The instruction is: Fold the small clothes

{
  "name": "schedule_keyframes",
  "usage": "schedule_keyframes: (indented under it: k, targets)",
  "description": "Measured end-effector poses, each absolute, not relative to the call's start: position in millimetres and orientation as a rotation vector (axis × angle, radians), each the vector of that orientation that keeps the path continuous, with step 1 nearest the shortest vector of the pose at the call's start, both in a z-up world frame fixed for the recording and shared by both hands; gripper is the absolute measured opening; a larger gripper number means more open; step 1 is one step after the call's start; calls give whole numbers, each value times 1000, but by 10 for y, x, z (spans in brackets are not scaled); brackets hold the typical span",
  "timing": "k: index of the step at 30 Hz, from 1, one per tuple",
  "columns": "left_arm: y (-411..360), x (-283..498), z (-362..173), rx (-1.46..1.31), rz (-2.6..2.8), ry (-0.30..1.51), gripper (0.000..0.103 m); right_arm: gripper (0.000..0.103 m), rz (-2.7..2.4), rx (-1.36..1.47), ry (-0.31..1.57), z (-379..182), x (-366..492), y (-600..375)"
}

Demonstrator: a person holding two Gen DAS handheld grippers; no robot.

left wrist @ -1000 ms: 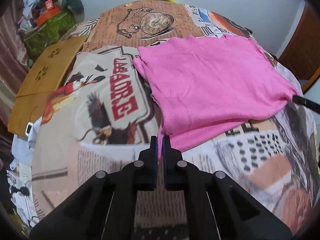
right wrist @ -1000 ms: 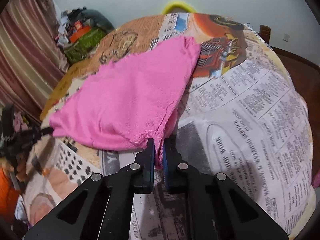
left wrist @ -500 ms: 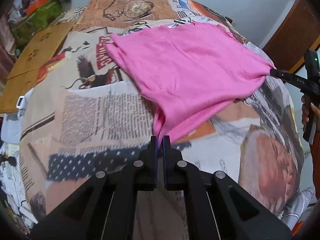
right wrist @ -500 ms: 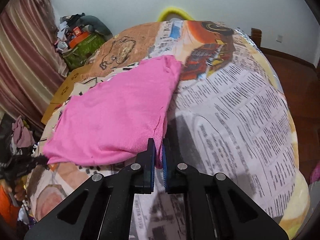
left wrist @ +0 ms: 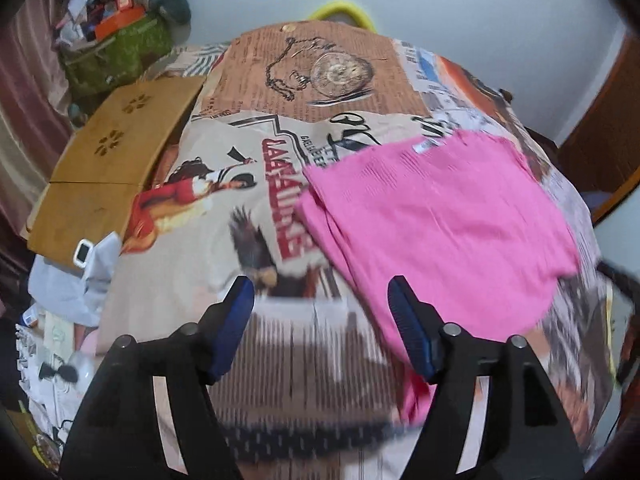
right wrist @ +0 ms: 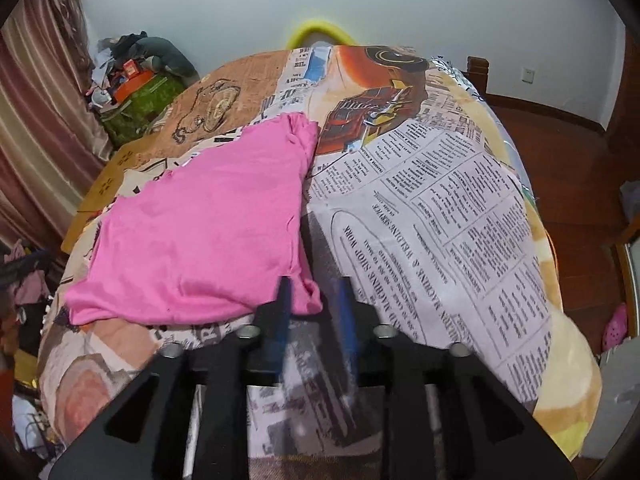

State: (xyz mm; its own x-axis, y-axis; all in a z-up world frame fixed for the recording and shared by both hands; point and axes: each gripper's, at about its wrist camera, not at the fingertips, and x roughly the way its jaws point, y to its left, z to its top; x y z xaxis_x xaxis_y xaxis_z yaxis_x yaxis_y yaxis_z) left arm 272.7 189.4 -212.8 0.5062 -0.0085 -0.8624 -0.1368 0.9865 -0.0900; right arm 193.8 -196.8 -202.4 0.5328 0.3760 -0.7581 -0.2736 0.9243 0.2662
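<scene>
A pink knit top lies folded on the newspaper-print blanket covering the bed. Left gripper and right gripper have just been opening, empty. Clutter fills the far-left corner.

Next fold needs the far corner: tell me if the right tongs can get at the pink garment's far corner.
Probably yes. The right tongs stand open at the pink garment's near edge, and nothing lies on the cloth or the bedspread beside it.
</scene>
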Motion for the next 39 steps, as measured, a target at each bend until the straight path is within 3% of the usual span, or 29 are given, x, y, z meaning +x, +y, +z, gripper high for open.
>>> schedule_keyframes:
  k: [4, 12, 15, 18, 20, 21, 23, 24, 25, 39]
  targets:
    - [2032, 3203, -2310, -193, 91, 1081, 69, 38, 411, 143, 967, -2151, 1855, -1908]
    - [2148, 3818, -2865, -299, 78, 1179, 70, 38, 454, 233, 1087, -2440, 2066, -1714]
    - [2098, 3863, -2889, -270, 89, 1118, 70, 38, 473, 271, 1081, -2463, 2161, -1641]
    - [1964, 3914, -2896, -199, 52, 1090, 46, 38, 450, 276, 1034, -2448, 2196, -1596]
    - [1876, 3927, -2891, -166, 18, 1085, 18, 38, 430, 260, 994, -2423, 2204, -1574]
    - [1854, 3929, -2891, -160, 13, 1088, 15, 38, 431, 253, 985, -2422, 2223, -1565]
    - [1838, 3889, -2890, -152, 32, 1099, 12, 28, 422, 223, 966, -2411, 2261, -1538]
    - [1850, 3867, -2890, -161, 32, 1102, 12, 15, 422, 204, 967, -2409, 2291, -1522]
    - [1874, 3810, -2881, -174, 37, 1107, 11, 9, 426, 196, 971, -2409, 2316, -1519]
    - [1696, 2549, -2827, -217, -20, 1188, 11, 8, 311, -8, 883, -2010, 2905, -1440]
